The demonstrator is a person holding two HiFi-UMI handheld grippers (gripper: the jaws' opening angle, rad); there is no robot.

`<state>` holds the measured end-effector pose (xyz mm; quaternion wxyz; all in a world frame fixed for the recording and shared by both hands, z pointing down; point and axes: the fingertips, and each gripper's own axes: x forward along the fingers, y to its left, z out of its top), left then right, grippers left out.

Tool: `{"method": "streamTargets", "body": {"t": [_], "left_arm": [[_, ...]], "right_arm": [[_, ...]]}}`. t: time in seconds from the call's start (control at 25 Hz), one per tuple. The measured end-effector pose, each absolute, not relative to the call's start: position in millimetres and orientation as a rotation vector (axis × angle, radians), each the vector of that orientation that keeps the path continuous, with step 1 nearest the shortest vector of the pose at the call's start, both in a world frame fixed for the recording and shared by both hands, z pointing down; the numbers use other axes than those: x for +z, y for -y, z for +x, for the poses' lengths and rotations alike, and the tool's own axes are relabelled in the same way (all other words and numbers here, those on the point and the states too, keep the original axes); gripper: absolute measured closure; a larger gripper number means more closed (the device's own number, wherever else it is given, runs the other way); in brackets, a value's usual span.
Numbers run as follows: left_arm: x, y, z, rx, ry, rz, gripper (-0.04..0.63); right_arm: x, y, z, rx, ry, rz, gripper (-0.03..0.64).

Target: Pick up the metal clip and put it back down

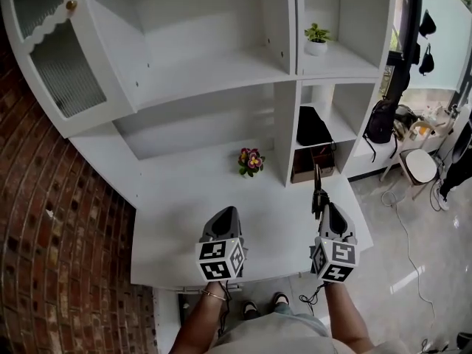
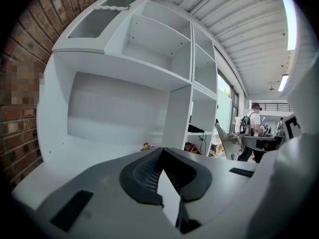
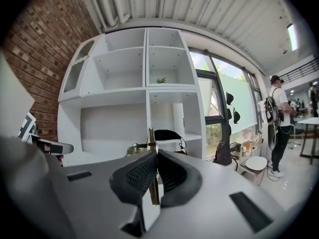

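Clip point(image 3: 151, 139) in right gripper point(image 3: 155, 157)

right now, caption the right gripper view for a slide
Right claw shut on the metal clip, held up before the white shelves.

Your left gripper point(image 1: 227, 212) points forward, its jaw tips pressed together with nothing between them. Your right gripper point(image 1: 322, 206), level with it and well apart, clamps the metal clip point(image 3: 151, 137) upright between its jaws. Both forearms point(image 1: 346, 321) reach forward.
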<state>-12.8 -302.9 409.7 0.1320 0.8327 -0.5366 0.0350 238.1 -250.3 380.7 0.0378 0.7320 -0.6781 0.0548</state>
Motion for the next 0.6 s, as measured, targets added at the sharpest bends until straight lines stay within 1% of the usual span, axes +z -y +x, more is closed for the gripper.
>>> {"method": "streamTargets", "body": {"t": [0.32, 0.6], "left_arm": [[415, 299, -52, 0.086, 1.651, 2.335, 0.584], [416, 289, -106, 0.055, 1.792, 2.22, 0.584]], "right_arm": [[380, 261, 221, 0.141, 2.123, 2.169, 0.611], [379, 284, 177, 0.126, 2.238, 2.042, 0.611]]}}
